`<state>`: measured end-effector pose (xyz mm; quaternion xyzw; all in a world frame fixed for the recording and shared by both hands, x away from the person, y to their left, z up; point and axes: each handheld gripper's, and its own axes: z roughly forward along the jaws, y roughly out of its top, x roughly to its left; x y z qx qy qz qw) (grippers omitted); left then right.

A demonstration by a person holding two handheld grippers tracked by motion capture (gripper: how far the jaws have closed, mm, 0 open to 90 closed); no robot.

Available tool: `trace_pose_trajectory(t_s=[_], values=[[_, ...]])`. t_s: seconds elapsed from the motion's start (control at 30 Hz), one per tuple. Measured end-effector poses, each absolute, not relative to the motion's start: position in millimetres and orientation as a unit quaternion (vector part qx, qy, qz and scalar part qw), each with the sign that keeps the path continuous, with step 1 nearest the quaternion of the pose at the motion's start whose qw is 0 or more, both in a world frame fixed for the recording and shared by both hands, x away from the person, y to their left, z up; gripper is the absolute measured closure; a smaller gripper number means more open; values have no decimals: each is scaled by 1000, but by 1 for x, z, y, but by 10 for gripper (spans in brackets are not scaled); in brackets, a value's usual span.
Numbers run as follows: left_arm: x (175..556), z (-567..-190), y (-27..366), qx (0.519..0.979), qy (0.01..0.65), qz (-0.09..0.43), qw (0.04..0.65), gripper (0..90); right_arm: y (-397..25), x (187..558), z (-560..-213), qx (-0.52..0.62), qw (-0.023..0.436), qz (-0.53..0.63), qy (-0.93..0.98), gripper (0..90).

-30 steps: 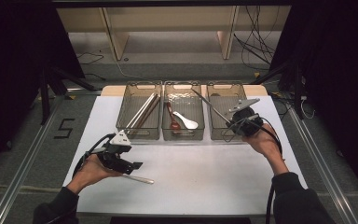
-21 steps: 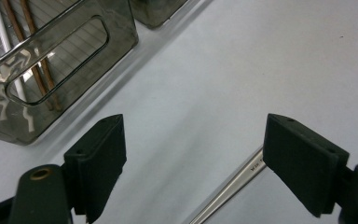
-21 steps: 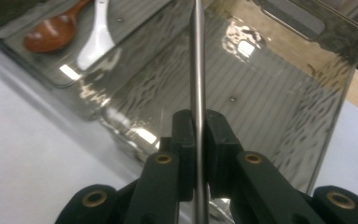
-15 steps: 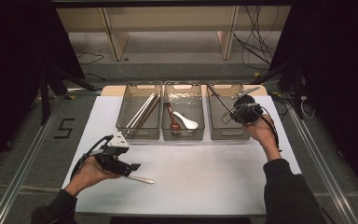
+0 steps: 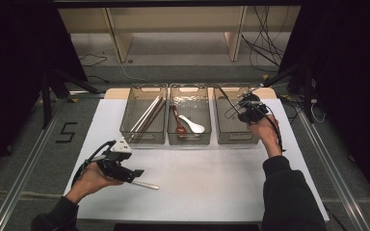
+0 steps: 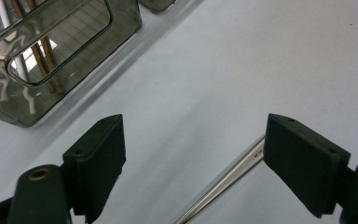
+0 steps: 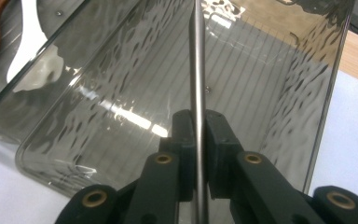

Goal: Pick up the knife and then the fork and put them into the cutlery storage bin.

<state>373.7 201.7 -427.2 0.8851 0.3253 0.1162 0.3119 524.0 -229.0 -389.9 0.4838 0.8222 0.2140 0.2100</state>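
Note:
My right gripper hangs over the right-hand smoky plastic bin, shut on a thin metal utensil that points away to the far left. In the right gripper view the utensil runs edge-on straight up from the closed gripper, with the bin's ribbed floor below. My left gripper rests low near the table's front left, open. A second metal utensil handle lies on the white tabletop at its tips. In the left gripper view that handle lies beside the right pad of the open gripper.
Three bins stand in a row at the back of the white table. The left bin holds long chopsticks. In the middle bin lie a wooden spoon and a white spoon. Cables trail on the floor behind.
My right gripper has carried the thin utensil away from me, from the right bin's near part to over its far part. The left hand has shifted slightly toward the table's front edge.

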Motion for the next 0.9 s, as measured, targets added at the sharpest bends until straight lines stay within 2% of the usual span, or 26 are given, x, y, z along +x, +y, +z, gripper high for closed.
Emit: trace_pose_trajectory(t_s=[0.47,0.57,0.9], values=[[373,-427,203,885,327,117,310,202,-223,532,-401,509,212,189,812,823],[373,-427,203,885,327,118,309,202,-223,531,-396,503,211,222,808,705],[375,-428,203,889,326,122,297,202,-218,512,-376,463,206,257,823,507]])
